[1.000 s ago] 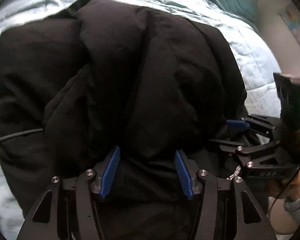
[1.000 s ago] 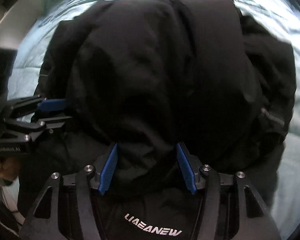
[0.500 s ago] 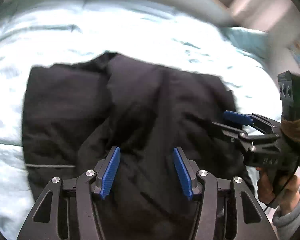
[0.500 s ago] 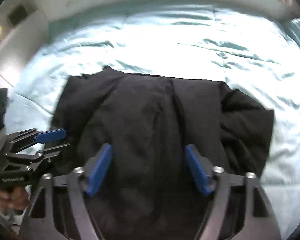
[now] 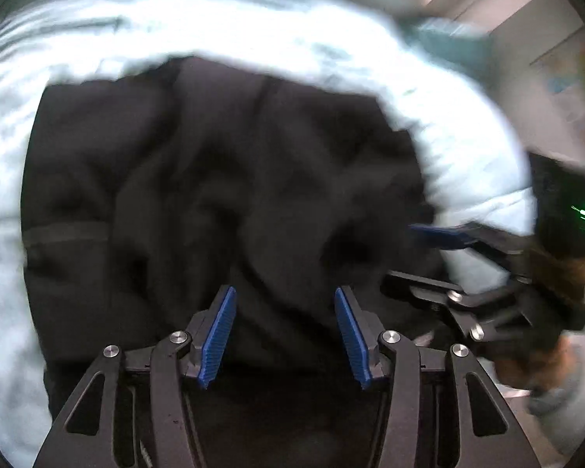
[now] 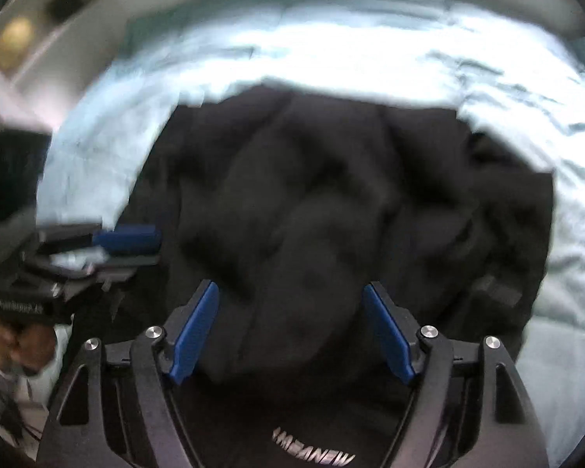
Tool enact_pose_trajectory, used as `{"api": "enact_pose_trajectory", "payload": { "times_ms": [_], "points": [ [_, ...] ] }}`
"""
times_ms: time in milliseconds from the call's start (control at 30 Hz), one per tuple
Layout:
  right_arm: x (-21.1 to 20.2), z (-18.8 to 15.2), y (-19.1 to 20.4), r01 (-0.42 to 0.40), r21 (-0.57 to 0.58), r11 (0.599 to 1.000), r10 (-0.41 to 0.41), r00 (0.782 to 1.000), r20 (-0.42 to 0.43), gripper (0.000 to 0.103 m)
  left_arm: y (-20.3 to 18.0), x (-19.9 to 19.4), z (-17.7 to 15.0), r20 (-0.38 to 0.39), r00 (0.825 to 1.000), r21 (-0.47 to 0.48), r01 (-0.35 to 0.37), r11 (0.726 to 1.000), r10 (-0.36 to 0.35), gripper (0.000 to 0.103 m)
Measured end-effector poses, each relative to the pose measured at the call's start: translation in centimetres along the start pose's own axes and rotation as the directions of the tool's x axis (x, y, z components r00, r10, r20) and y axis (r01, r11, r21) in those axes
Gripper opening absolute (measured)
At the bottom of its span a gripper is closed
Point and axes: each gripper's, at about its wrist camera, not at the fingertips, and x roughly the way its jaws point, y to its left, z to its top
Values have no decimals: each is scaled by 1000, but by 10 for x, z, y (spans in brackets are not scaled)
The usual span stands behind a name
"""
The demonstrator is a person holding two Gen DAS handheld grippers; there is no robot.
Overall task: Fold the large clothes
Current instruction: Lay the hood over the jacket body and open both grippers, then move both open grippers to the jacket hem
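A large black jacket [image 5: 222, 179] lies folded in a rumpled bundle on a pale blue quilt [image 5: 253, 39]. It also shows in the right wrist view [image 6: 331, 202]. My left gripper [image 5: 284, 331] is open and empty, its blue pads above the near edge of the jacket. My right gripper [image 6: 292, 331] is open wide and empty, also over the near edge. Each gripper shows in the other's view, the right one [image 5: 440, 257] at the jacket's right side, the left one [image 6: 124, 249] at its left side. Both views are blurred by motion.
The quilt [image 6: 370, 54] covers a bed that reaches past the jacket on all far sides. A teal pillow [image 5: 448, 43] lies at the far right. A wall [image 5: 526, 39] stands beyond the bed on the right.
Both grippers drew back and up from the jacket a second ago, then came lower and closer again. The right gripper has opened wider. The jacket stays on the bed.
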Motion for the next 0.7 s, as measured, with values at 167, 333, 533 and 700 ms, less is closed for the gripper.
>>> {"api": "enact_pose_trajectory", "payload": {
  "times_ms": [167,333,533,700],
  "points": [
    [6,-12,-10,-19,111,994,23,999,-30,79,5,-5,-9,25,999,-102,38,994,-35,54],
    [-52,-32,-19,-42,186,982,34,998,44,80,-7,-67,-45,97,995,-108,-17,994,27,54],
    [-108,-110,-27,-16,287,958,-5,997,74,80,10,-135,-127,150,981,-212,-94,973,127,54],
    [-136,-192,-52,-20,414,910,-5,998,60,80,47,-183,-195,166,969,-344,-117,932,183,54]
  ]
}}
